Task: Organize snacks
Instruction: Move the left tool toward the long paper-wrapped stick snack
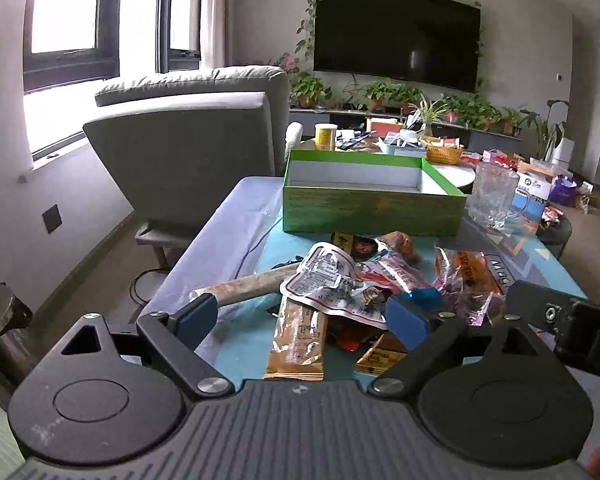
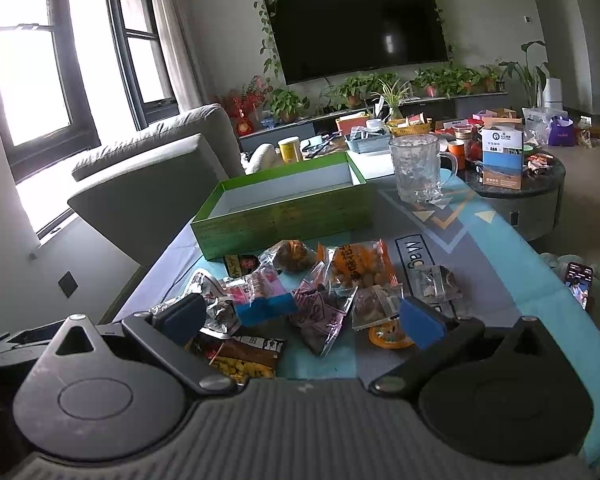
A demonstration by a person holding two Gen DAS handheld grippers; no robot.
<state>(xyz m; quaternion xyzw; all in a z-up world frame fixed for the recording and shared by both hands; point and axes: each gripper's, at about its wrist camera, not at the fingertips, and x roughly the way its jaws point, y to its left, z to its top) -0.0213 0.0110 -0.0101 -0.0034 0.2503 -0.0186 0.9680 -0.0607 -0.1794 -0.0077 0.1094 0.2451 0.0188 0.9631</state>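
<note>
We count one green box [image 1: 372,210], open-topped and with nothing showing inside, standing towards the far left corner of the worktop [image 2: 500,248]. One clear glass mug [image 2: 416,172] stands near the far right edge, just beside the box and apart from it. The snack packets [image 2: 320,316] lie loose in one heap in the middle of the worktop, just in front of the box. From the right wrist view we make out about ten. They include an orange packet [image 2: 360,268], a pink packet [image 2: 260,292], a crinkled silver packet [image 1: 324,276] and a yellow and black packet [image 2: 244,356]. The left wrist view adds one long tan stick [image 1: 252,284] and one brown bar [image 1: 298,344] at the near left of the heap.

A grey armchair [image 1: 188,140] stands beyond the left edge, a cluttered low table [image 2: 532,196] beyond the far right corner, and a phone [image 2: 578,284] lies by the right edge.

The left gripper [image 1: 304,318] hovers over the near side of the heap, tilted downward, jaws spread wide and holding nothing. The right gripper [image 2: 300,318] hangs beside it, also tilted downward, its blue pads apart above the packets and gripping none
</note>
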